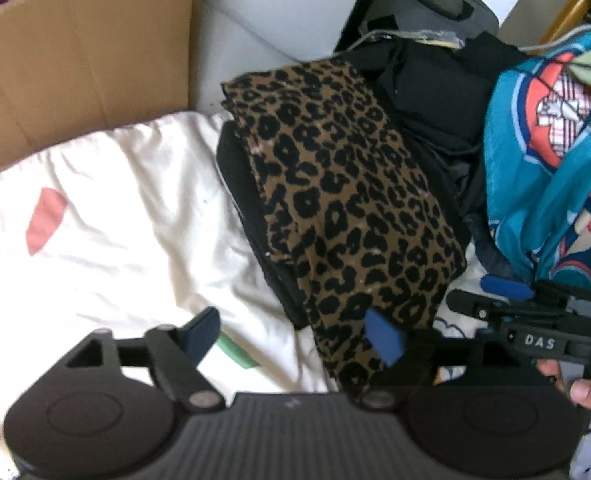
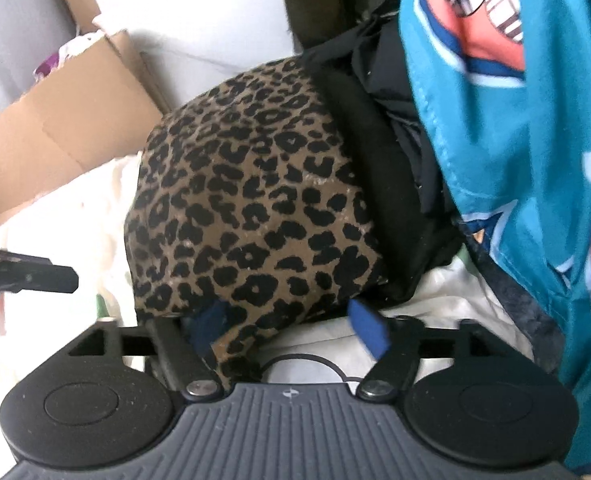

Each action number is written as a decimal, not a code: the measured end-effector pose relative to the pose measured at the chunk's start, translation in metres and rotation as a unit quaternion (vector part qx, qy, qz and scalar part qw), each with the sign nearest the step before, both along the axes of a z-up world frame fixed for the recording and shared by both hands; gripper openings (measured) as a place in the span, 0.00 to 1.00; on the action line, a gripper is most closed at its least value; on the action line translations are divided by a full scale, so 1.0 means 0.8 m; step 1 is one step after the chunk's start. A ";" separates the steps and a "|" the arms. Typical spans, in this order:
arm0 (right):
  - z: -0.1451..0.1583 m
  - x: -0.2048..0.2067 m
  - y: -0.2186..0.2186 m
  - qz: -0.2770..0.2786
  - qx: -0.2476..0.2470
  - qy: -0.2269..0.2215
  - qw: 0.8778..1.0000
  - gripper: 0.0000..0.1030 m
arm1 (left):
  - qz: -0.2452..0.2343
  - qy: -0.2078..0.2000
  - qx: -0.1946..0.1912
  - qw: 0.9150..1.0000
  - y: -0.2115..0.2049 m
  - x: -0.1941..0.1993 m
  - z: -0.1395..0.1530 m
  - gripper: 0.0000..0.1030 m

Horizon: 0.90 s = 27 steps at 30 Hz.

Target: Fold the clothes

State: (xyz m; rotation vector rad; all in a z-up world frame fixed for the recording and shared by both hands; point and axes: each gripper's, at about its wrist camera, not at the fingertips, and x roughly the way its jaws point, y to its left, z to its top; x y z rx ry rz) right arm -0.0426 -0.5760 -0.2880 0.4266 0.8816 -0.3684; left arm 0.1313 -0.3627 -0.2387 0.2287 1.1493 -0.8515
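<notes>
Both my jaws stand wide and hold nothing — the left gripper (image 1: 295, 334) just beside the near end of the folded leopard-print garment (image 1: 343, 200), the right gripper (image 2: 291, 326) with that hem lying loose between its pads. The garment rests on a stack of black clothes (image 1: 435, 92) on the white sheet (image 1: 115, 220). I judge this fold finished; next comes the teal printed garment (image 2: 515, 140), far right.
</notes>
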 end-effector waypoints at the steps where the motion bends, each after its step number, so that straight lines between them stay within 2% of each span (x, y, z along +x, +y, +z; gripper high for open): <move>1: 0.006 0.000 0.000 -0.005 0.002 0.000 1.000 0.91 | 0.001 0.006 -0.002 1.000 0.002 0.001 0.006 0.86; 4: 0.028 -0.001 0.001 -0.025 0.014 0.001 1.000 0.98 | -0.005 0.036 -0.010 0.999 0.009 0.003 0.022 0.90; 8: 0.054 -0.003 0.001 -0.055 0.039 0.012 0.998 0.99 | -0.004 0.033 -0.005 0.999 0.016 -0.004 0.049 1.00; 16: 0.112 -0.012 0.021 -0.064 0.060 0.029 0.996 0.99 | 0.051 0.026 0.005 0.998 0.050 -0.006 0.114 1.00; 27: 0.196 -0.008 0.049 -0.045 0.065 0.039 0.996 0.99 | 0.093 0.002 0.027 0.995 0.121 -0.008 0.207 1.00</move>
